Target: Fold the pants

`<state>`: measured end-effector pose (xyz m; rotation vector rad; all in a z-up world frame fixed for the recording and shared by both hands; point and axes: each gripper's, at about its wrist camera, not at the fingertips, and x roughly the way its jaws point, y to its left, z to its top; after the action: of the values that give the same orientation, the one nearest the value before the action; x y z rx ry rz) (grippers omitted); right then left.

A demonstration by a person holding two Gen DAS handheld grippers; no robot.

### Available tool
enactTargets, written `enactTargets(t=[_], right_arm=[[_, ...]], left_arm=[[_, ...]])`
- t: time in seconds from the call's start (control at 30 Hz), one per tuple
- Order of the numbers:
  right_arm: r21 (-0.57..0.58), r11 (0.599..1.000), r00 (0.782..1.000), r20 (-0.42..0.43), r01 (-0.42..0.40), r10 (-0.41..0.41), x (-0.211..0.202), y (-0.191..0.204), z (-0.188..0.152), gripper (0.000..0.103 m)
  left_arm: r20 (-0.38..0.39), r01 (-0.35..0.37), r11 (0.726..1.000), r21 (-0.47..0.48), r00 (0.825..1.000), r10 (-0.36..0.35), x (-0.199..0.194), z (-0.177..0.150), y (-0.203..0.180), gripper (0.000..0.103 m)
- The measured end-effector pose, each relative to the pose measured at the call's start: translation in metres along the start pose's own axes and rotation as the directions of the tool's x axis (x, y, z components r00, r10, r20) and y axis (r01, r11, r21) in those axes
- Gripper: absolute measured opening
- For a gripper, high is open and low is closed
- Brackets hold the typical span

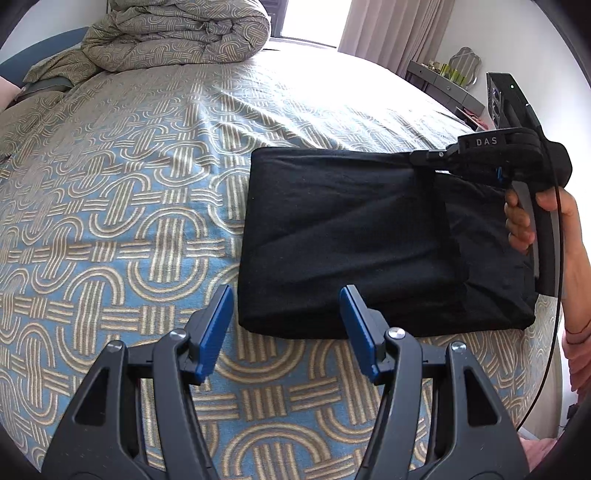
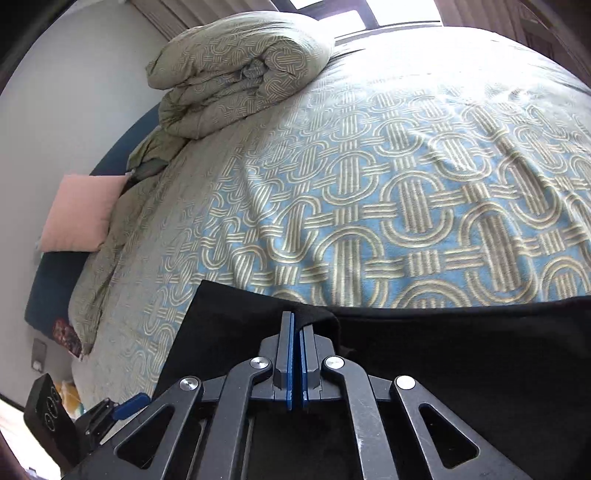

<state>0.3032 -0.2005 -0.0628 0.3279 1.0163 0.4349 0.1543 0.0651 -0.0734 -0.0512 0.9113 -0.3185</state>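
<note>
One pair of black pants [image 1: 351,236], which we record as already folded into a thick, roughly rectangular bundle lying flat on the bedspread [image 1: 129,221]. Its cloth is matte and plain, without print; soft creases run across the top layer, and the left end and near edge are rounded by the fold. Toward the right end a second layer overlaps the first along a line that runs from front to back. At the far right corner the cloth is gathered into a small peak.

That peak sits in the right gripper [image 1: 421,159], whose blue pads [image 2: 291,354] are pressed together with a fold of black cloth [image 2: 314,317] pinched between them, as we see from the right wrist view. A hand [image 1: 521,221] grips its handle at the right end of the bundle.

Our left gripper [image 1: 288,317] hovers at the near edge of the bundle, fingers [image 1: 216,325] spread apart with nothing between them; whether the right finger touches the cloth we cannot tell.

Bedspread: blue ground with tan interlocking loops, slightly rumpled. Beyond it, a bundled quilt [image 1: 177,33] of a like pattern lies at the far left of the bed. One pink pillow [image 2: 81,214] leans against the wall beside it. Curtains [image 1: 391,26] hang at a bright window, and a grey dresser [image 1: 443,86] stands at the far right.
</note>
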Motion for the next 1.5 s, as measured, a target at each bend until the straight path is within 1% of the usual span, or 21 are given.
enactTargets(t=[0.03, 0.07, 0.1, 0.13, 0.17, 0.2, 0.33, 0.43, 0.47, 0.57, 0.63, 0.67, 0.7, 0.73, 0.8, 0.9, 1.07, 1.13, 1.27, 1.4, 1.5], right_arm=[[-0.001, 1.0, 0.999, -0.034, -0.008, 0.008, 0.001, -0.002, 0.0, 0.003], [-0.012, 1.0, 0.998, -0.062, -0.002, 0.001, 0.002, -0.002, -0.002, 0.01], [-0.024, 0.999, 0.996, -0.088, 0.024, -0.026, 0.005, -0.003, -0.006, 0.026], [-0.018, 0.998, 0.992, -0.111, 0.053, -0.054, 0.007, -0.006, -0.011, 0.036], [0.008, 0.998, 0.99, -0.132, 0.057, -0.055, 0.007, -0.011, -0.016, 0.05], [0.06, 0.998, 0.988, -0.151, 0.02, -0.011, 0.007, -0.018, -0.023, 0.055], [0.198, 0.975, 0.965, -0.216, -0.105, 0.148, 0.008, -0.034, -0.046, 0.055], [0.197, 0.966, 0.952, -0.224, -0.166, 0.209, 0.009, -0.031, -0.054, 0.058], [0.206, 0.96, 0.946, -0.226, -0.188, 0.234, 0.011, -0.031, -0.054, 0.061], [0.253, 0.93, 0.92, -0.22, -0.267, 0.324, 0.026, -0.032, -0.049, 0.065], [0.281, 0.902, 0.896, -0.208, -0.329, 0.392, 0.039, -0.032, -0.042, 0.064], [0.302, 0.887, 0.885, -0.204, -0.349, 0.418, 0.045, -0.031, -0.039, 0.048], [0.314, 0.879, 0.88, -0.199, -0.359, 0.43, 0.05, -0.029, -0.036, 0.006], [0.297, 0.889, 0.885, -0.21, -0.348, 0.417, 0.053, -0.023, -0.034, 0.007], [0.238, 0.926, 0.919, -0.199, -0.293, 0.341, 0.046, -0.011, -0.034, 0.007], [0.137, 0.962, 0.954, -0.157, -0.236, 0.256, 0.015, 0.007, -0.033, 0.007], [0.036, 0.987, 0.985, -0.068, -0.159, 0.161, -0.052, 0.018, -0.025, 0.007], [0.03, 0.992, 0.992, -0.04, -0.121, 0.122, -0.077, 0.01, -0.024, 0.007], [0.082, 0.995, 0.999, -0.018, -0.049, 0.05, -0.103, -0.022, -0.029, 0.007], [0.172, 0.985, 0.999, -0.044, 0.006, 0.002, -0.114, -0.066, -0.048, 0.007], [0.227, 0.974, 0.996, -0.085, 0.012, 0.008, -0.108, -0.093, -0.061, 0.007]], left_arm=[[0.0, -0.001, 1.0, -0.002, 1.0, 0.001, 0.001, 0.0, 0.001, 0.061], [0.0, 0.0, 1.0, -0.007, 1.0, 0.0, 0.002, 0.001, 0.001, 0.061], [-0.002, 0.001, 1.0, -0.011, 1.0, -0.001, 0.003, 0.001, 0.002, 0.061], [-0.004, 0.001, 1.0, -0.014, 1.0, -0.001, 0.004, 0.001, 0.002, 0.061], [-0.006, 0.0, 1.0, -0.011, 1.0, 0.0, 0.004, 0.001, 0.001, 0.061], [-0.007, -0.003, 1.0, -0.004, 1.0, 0.003, 0.004, 0.001, 0.001, 0.061], [-0.013, -0.029, 1.0, 0.008, 1.0, 0.029, 0.003, 0.0, 0.004, 0.061], [-0.012, -0.033, 0.999, -0.024, 0.999, 0.033, 0.002, 0.0, 0.011, 0.061], [-0.01, -0.028, 0.999, -0.039, 1.0, 0.028, 0.002, 0.0, 0.014, 0.061], [-0.009, -0.013, 0.997, -0.074, 1.0, 0.013, 0.003, 0.0, 0.019, 0.061], [-0.01, -0.016, 0.996, -0.083, 1.0, 0.015, 0.004, 0.001, 0.02, 0.061], [-0.011, -0.013, 0.997, -0.082, 1.0, 0.012, 0.005, 0.002, 0.021, 0.061], [-0.011, -0.004, 0.997, -0.08, 1.0, 0.004, 0.006, 0.004, 0.021, 0.061], [-0.012, 0.001, 0.997, -0.08, 1.0, -0.002, 0.007, 0.005, 0.022, 0.061], [-0.022, 0.003, 0.996, -0.085, 1.0, -0.005, 0.009, 0.008, 0.023, 0.061], [-0.008, 0.023, 0.996, -0.084, 1.0, -0.024, 0.004, 0.015, 0.02, 0.061], [0.029, 0.083, 0.996, -0.031, 0.996, -0.082, -0.009, 0.023, -0.007, 0.061], [0.027, 0.1, 0.995, 0.002, 0.995, -0.1, -0.009, 0.024, -0.023, 0.061], [-0.004, 0.131, 0.989, 0.071, 0.991, -0.131, 0.0, 0.023, -0.056, 0.061], [-0.046, 0.14, 0.983, 0.118, 0.99, -0.135, 0.01, 0.021, -0.079, 0.061], [-0.071, 0.144, 0.982, 0.123, 0.988, -0.136, 0.016, 0.022, -0.088, 0.061]])
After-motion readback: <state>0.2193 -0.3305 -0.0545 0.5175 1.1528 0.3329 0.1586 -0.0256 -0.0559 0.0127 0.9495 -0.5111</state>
